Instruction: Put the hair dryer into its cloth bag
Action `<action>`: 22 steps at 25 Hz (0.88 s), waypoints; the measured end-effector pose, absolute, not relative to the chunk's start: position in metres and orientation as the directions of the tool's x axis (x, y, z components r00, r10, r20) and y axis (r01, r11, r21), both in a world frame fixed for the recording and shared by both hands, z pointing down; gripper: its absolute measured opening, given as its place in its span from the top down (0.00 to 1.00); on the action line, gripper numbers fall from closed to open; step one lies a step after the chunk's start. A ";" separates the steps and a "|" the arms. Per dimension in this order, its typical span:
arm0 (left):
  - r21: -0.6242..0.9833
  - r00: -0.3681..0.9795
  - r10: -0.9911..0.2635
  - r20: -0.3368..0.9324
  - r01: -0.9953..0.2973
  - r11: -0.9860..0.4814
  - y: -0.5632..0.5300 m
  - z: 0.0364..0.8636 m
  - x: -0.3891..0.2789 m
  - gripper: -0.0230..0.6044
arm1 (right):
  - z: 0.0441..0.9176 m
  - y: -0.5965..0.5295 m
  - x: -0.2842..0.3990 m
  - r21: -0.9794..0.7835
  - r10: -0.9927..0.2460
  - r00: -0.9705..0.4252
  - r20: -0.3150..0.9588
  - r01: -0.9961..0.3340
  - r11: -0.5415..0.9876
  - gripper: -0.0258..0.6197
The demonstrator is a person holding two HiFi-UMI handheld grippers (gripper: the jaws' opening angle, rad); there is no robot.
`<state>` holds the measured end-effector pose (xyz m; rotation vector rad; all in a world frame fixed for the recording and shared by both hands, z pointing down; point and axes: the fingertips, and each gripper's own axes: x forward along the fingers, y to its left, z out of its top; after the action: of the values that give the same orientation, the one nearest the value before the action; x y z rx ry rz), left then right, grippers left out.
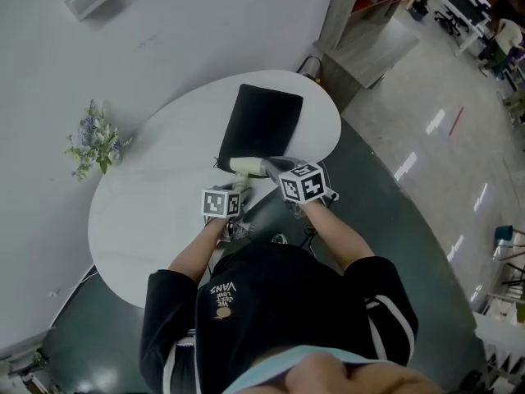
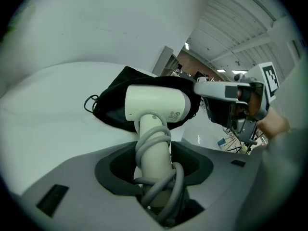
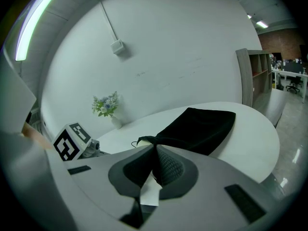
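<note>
The white hair dryer point(image 2: 156, 102) stands with its head at the open mouth of the black cloth bag point(image 1: 261, 125), which lies flat on the round white table point(image 1: 148, 212). My left gripper point(image 2: 155, 177) is shut on the dryer's handle, around which the grey cord is wound. My right gripper point(image 3: 155, 170) is shut on the edge of the bag's mouth point(image 3: 149, 141), with a white tag hanging by the jaws. In the head view both grippers sit close together at the bag's near end, left point(image 1: 234, 185) and right point(image 1: 277, 168). The dryer's nozzle end is hidden by black cloth.
A small vase of blue and white flowers point(image 1: 94, 142) stands at the table's left edge by the wall. A grey shelf unit point(image 1: 361, 23) is beyond the table to the right. The bag's drawstring point(image 2: 90, 102) loops onto the tabletop. The table's near rim is close to the person's body.
</note>
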<state>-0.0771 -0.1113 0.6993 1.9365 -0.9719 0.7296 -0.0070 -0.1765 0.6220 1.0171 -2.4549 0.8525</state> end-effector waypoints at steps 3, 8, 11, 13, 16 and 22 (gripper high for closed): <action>0.414 0.536 -0.357 0.765 -0.834 -0.365 -0.125 0.698 -0.070 0.59 | 0.620 -0.173 -0.004 -0.382 -0.522 -0.680 0.515 -0.727 0.570 0.89; 0.424 0.546 -0.358 0.757 -0.828 -0.366 -0.148 0.697 -0.058 0.59 | 0.619 -0.168 -0.002 -0.356 -0.523 -0.679 0.516 -0.725 0.590 0.89; 0.421 0.542 -0.362 0.758 -0.831 -0.363 -0.162 0.699 -0.053 0.59 | 0.618 -0.166 -0.002 -0.346 -0.517 -0.682 0.518 -0.719 0.602 0.89; 0.423 0.541 -0.369 0.756 -0.833 -0.357 -0.172 0.699 -0.050 0.59 | 0.617 -0.165 -0.004 -0.337 -0.512 -0.684 0.519 -0.714 0.613 0.89; 0.429 0.545 -0.380 0.747 -0.833 -0.349 -0.187 0.698 -0.046 0.59 | 0.618 -0.163 -0.005 -0.326 -0.503 -0.688 0.524 -0.707 0.628 0.89; 0.444 0.555 -0.410 0.723 -0.829 -0.339 -0.220 0.694 -0.039 0.59 | 0.618 -0.163 -0.008 -0.311 -0.482 -0.700 0.528 -0.687 0.657 0.89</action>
<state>-0.0387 -0.2195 0.6937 1.9553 -1.0005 0.6345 -0.0077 -0.1634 0.6179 0.9187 -2.4737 0.7012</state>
